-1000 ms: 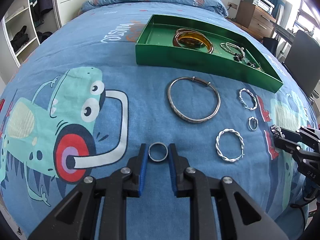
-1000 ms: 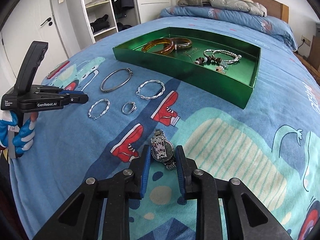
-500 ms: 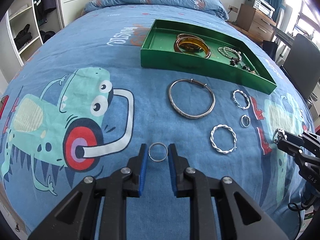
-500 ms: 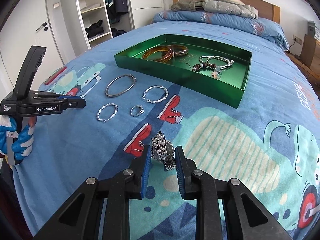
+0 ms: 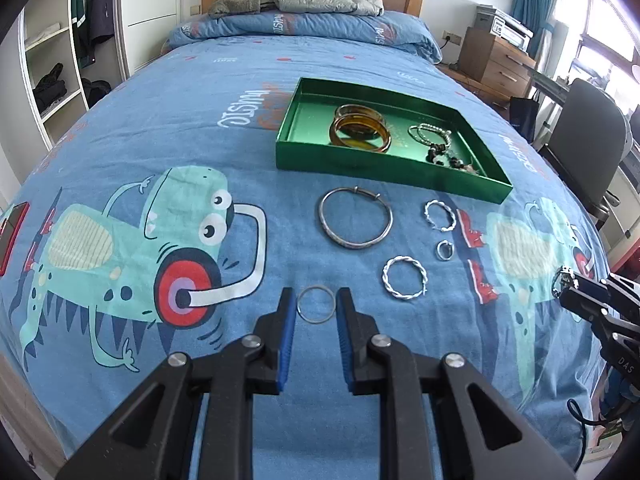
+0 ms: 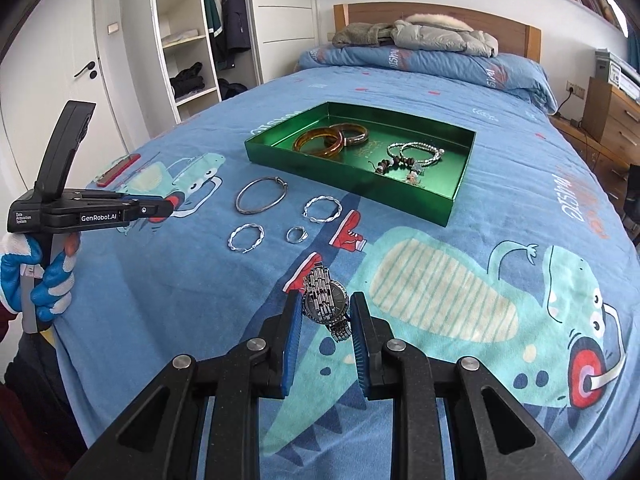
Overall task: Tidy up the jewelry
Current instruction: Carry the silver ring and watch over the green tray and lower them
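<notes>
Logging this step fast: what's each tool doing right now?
Left tool: closed on the thin ring.
Right tool: closed on the silver watch.

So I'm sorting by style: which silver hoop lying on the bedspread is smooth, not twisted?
The large bangle, nearest the green tray; it is plain, with a small clasp.

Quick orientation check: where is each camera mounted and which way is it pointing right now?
Left wrist: on the left gripper, aimed down the bed toward the headboard; it grips a thin ring, and the right gripper tip enters at right.
Right wrist: on the right gripper, angled across the bed toward the wardrobe; it grips a watch, and the gloved hand with the left gripper shows at left.
Shared: green tray, large bangle.
</notes>
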The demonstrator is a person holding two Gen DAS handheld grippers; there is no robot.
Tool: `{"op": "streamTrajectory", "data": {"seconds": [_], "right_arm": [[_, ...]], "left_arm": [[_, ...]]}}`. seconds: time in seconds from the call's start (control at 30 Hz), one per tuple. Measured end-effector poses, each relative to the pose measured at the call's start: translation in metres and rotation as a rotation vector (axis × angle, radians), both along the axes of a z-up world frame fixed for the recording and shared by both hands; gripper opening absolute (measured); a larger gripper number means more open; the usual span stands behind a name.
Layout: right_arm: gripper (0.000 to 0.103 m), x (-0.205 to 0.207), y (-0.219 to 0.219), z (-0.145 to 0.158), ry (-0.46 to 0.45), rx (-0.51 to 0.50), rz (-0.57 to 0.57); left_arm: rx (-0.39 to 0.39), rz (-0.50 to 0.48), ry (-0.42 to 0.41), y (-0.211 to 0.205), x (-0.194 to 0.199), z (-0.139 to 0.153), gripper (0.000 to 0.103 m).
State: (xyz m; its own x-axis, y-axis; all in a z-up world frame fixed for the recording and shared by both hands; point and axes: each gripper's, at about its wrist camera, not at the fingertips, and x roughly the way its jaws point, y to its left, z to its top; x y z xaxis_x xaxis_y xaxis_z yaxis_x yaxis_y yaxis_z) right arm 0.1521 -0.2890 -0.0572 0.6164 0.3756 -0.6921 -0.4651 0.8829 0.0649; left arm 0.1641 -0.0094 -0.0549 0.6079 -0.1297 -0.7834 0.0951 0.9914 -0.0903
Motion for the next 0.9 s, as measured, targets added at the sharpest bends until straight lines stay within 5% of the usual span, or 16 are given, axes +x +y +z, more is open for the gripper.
{"op": "streamTrajectory", "data": {"seconds": [0.5,0.9], "right_arm": [[0.024,-0.03,-0.003,0.056,-0.122,0.009,-0.039],[0.024,0.003,-0.002,0.09,-0.181,0.019,-0.068]], "left_arm": [[-0.037,-0.072,-0.088,-0.013,-0.009,0.043,0.019],[-0.046,-0.114,-0.142,-0.021,0.043,0.075,0.019]]}}
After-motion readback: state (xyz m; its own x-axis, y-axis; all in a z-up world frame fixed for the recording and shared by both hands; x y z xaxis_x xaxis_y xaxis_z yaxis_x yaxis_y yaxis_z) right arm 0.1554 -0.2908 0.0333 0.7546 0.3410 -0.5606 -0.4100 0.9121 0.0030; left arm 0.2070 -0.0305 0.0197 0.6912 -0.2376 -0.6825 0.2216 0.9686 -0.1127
